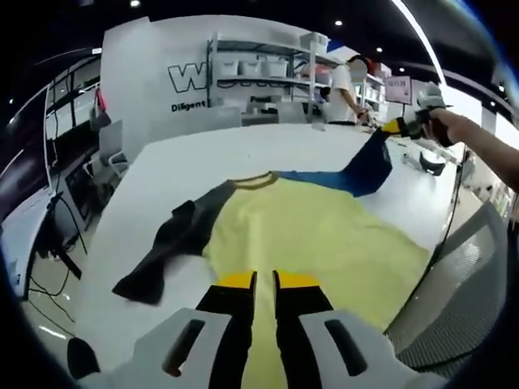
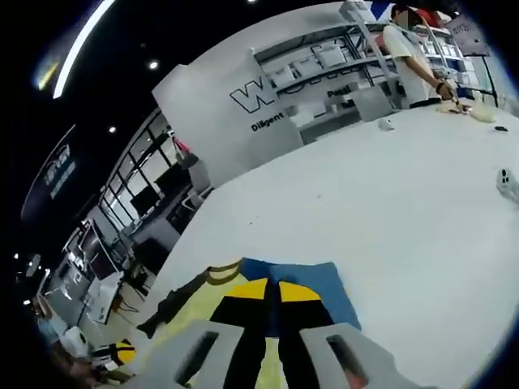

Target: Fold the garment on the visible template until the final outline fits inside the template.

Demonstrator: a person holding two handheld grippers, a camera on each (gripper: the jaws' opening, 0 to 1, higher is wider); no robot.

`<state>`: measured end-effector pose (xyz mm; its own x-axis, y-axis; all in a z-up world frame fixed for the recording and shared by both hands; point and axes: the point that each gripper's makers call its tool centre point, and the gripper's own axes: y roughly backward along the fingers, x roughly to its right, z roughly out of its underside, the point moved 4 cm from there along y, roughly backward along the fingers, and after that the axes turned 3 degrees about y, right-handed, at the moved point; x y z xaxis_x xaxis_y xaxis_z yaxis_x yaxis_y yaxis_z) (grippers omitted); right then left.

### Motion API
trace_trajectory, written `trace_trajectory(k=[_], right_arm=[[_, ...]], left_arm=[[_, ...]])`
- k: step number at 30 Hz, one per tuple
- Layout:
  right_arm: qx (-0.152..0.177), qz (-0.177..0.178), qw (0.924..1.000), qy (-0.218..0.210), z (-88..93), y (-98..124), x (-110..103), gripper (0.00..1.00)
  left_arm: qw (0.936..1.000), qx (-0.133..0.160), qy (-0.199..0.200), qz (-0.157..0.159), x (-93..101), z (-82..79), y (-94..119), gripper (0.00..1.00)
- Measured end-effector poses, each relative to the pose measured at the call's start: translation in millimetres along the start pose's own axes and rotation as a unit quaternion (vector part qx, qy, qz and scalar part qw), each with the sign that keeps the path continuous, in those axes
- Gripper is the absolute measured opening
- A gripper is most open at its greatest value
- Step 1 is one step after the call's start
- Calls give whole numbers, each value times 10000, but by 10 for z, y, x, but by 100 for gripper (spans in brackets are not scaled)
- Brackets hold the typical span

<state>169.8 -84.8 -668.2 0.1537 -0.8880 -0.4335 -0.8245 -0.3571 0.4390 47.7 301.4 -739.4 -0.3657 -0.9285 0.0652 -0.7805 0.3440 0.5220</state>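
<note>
1. The garment (image 1: 316, 235), a yellow shirt with a dark grey sleeve (image 1: 174, 243) and a blue sleeve (image 1: 357, 172), lay spread on the white surface (image 1: 186, 166).
2. In the left gripper view the left claw (image 1: 263, 281) sat over the garment's yellow hem, its yellow-tipped jaws drawn nearly together with a thin gap; whether cloth was pinched between them could not be told.
3. The dark grey sleeve stretched away from the garment's body toward the surface's near edge, lying flat and crumpled at its end.
4. The blue sleeve was lifted off the surface beyond the garment's collar (image 1: 253, 181), its cuff held by the right claw (image 1: 395, 126), which a person's hand (image 1: 450, 126) gripped.
5. In the right gripper view the right claw (image 2: 272, 290) was clamped on the blue sleeve (image 2: 304, 279), the blue cloth spreading on both sides of the jaws, with the garment's yellow body (image 2: 195, 312) and collar (image 2: 219, 274) just beside it.
6. Well beyond the garment, a person in a white top (image 2: 409, 53) stood at the far edge of the surface, near grey shelving (image 1: 259, 73) and a white wall with dark lettering (image 2: 255, 101).
7. A small white object (image 2: 508, 185) lay on the surface well apart from the garment.
</note>
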Motion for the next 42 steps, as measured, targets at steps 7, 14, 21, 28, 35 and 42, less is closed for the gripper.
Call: trace_trajectory(k=[7, 14, 21, 28, 35, 42], right_arm=[[-91, -512, 9986, 116, -14, -116, -380, 0], [-154, -892, 9957, 210, -49, -218, -661, 0], [-240, -1221, 9918, 287, -73, -354, -956, 0], [-367, -1573, 9861, 385, -84, -496, -1258, 0], [-417, -1884, 9795, 574, -136, -673, -1577, 0], [-608, -2124, 9727, 709, -91, -788, -1815, 0]], left_arm=[[10000, 21, -38, 64, 27, -5, -11, 5], [9999, 34, -21, 102, 48, -6, -24, 6], [9999, 53, 4, 147, 54, -15, -22, 7], [9999, 67, -11, 118, 22, -31, -14, 6], [9998, 113, 33, 156, 8, -56, -13, 8], [9998, 83, 35, 165, -13, -46, -24, 8]])
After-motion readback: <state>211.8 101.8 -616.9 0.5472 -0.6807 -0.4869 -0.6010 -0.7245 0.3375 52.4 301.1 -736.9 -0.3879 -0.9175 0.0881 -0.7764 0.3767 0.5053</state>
